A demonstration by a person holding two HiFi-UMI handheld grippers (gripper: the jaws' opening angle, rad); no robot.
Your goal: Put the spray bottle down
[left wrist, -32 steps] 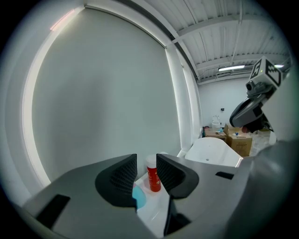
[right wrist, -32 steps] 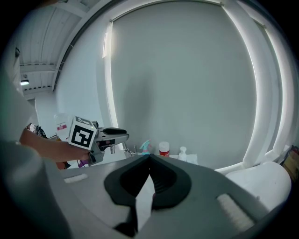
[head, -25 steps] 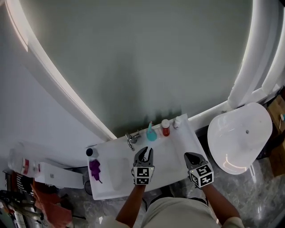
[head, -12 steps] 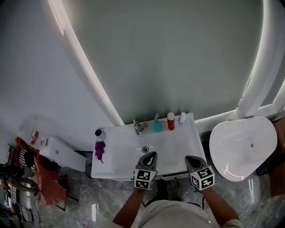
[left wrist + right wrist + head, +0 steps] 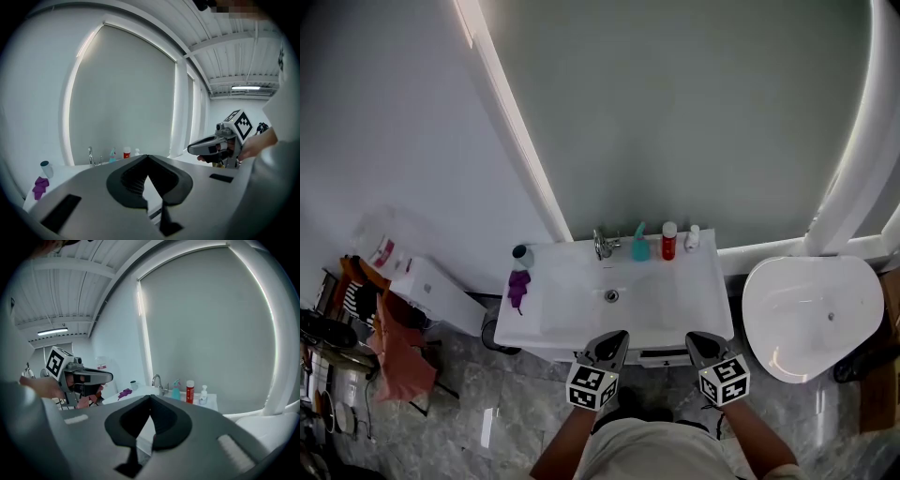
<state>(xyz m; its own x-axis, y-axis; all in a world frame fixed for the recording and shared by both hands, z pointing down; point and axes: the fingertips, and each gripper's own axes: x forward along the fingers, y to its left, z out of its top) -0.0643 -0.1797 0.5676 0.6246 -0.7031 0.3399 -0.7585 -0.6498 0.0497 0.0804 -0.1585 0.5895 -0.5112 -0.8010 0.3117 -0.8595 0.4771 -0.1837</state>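
The teal spray bottle [image 5: 640,246] stands upright at the back of the white sink counter [image 5: 675,300], just right of the faucet [image 5: 602,244]. It also shows small and far off in the left gripper view [image 5: 112,154] and the right gripper view [image 5: 176,391]. My left gripper [image 5: 614,339] hangs at the counter's front edge, jaws shut with nothing between them [image 5: 147,157]. My right gripper [image 5: 698,342] sits beside it, also shut and empty [image 5: 150,397]. Both are well apart from the bottle.
A red bottle [image 5: 668,241] and a small white pump bottle [image 5: 693,237] stand right of the spray bottle. A purple cloth [image 5: 518,286] and a dark cup [image 5: 521,254] lie at the counter's left end. A white toilet [image 5: 811,314] is to the right.
Both grippers drew back from over the sink to its front edge. The left jaws closed from open to shut. The spray bottle stayed standing by the faucet.
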